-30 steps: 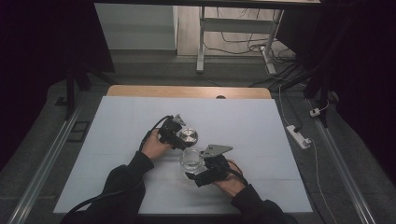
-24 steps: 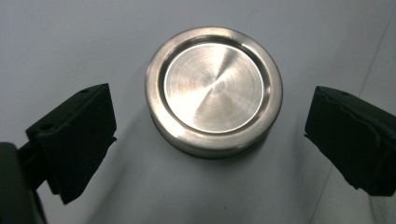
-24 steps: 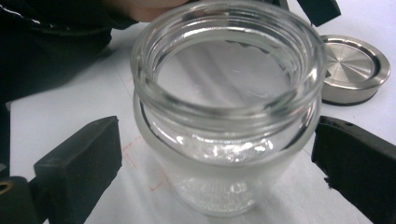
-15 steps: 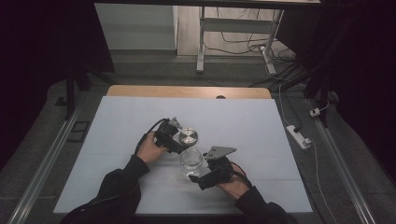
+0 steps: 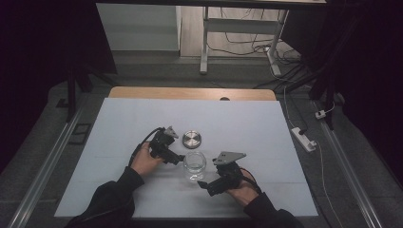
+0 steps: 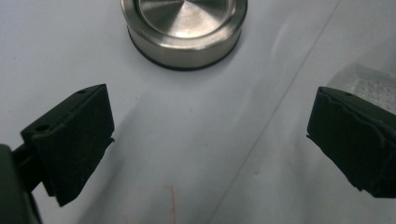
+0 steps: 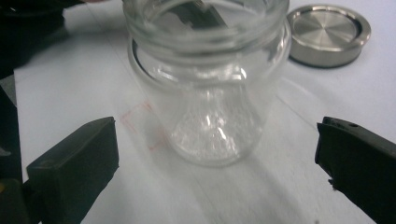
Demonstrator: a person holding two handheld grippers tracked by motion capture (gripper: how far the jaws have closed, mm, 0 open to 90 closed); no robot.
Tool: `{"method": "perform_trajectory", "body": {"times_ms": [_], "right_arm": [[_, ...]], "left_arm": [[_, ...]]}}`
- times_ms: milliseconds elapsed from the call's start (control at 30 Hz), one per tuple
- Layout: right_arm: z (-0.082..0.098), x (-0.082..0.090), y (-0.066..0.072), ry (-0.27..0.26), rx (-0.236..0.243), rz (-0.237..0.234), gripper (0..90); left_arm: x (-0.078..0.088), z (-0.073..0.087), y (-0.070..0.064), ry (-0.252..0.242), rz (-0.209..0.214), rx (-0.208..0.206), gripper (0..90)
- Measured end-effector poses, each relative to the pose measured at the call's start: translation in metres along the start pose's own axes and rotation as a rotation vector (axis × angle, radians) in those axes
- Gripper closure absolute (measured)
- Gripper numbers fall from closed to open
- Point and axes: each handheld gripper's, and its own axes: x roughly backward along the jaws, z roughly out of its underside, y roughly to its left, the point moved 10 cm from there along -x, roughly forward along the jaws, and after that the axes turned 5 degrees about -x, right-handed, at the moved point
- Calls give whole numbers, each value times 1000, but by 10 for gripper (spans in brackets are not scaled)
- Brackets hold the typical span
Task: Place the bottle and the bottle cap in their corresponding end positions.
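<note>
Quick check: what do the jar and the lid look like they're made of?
Jar: clear glass, it seems; the table shows through it and the rim glints. Lid: likely brushed steel, with a silvery radial sheen and a dark ring at its base, maybe a seal.

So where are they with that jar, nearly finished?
The lid is already off, lying on the table beside the open glass jar. Nothing is held: the left gripper and right gripper both stand open, apart from jar and lid. Little seems left beyond drawing the hands away.
</note>
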Motion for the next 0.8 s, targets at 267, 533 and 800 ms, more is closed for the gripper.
{"method": "perform_trajectory", "body": {"times_ms": [267,533,800], "right_arm": [[10,4,-7,34,2,34,0],[18,10,-19,50,-2,84,0],[24,15,-24,70,-11,110,0]], "left_arm": [[12,12,-10,0,4,13,14],[28,28,-17,-15,6,47,14],[43,43,-25,-37,30,78,15]]}}
